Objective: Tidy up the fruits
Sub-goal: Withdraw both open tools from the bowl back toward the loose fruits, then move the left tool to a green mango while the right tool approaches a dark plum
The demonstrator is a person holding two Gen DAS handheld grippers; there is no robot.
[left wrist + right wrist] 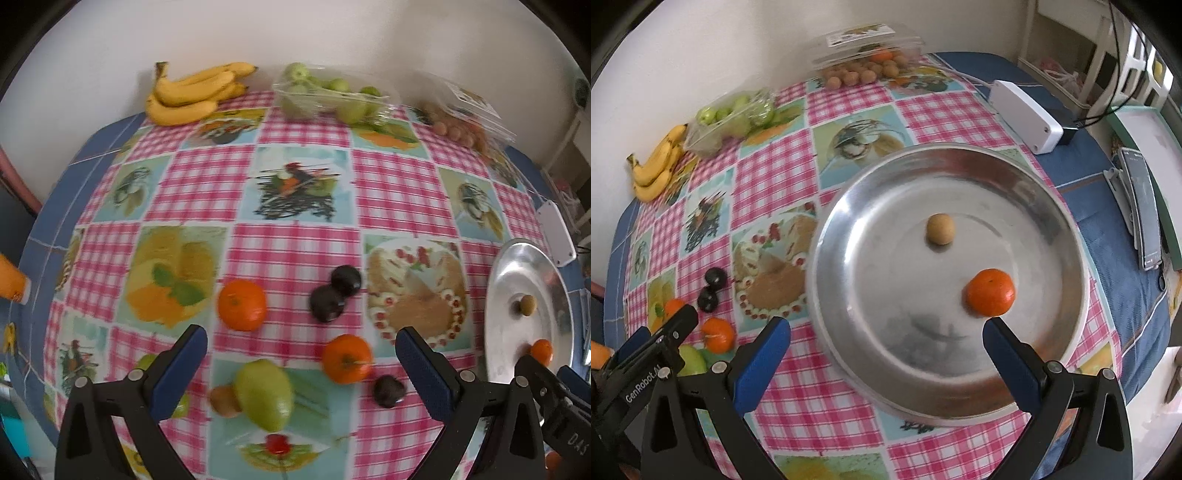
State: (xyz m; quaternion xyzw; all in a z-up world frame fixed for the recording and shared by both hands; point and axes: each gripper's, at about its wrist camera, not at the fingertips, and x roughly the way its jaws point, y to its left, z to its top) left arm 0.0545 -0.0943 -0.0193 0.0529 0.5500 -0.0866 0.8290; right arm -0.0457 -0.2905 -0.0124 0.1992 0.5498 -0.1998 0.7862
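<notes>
Blue-padded left gripper (301, 349) hangs spread wide and empty over the checked tablecloth (295, 192), above 2 tangerines (242, 309), 3 dark plums (327, 303) and a green pear (264, 394).

From the right wrist, the right gripper (886, 334) is also spread and empty over the metal plate (886, 391), which holds 1 tangerine (990, 292) and a small brown fruit (940, 229).

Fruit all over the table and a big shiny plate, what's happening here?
A person is sorting fruit with two hand-held grippers. The round silver metal plate already holds a small tan fruit and an orange tangerine. The right gripper hovers open over it. The left gripper is open above more tangerines, dark plums and a green pear on the checkered tablecloth.
</notes>
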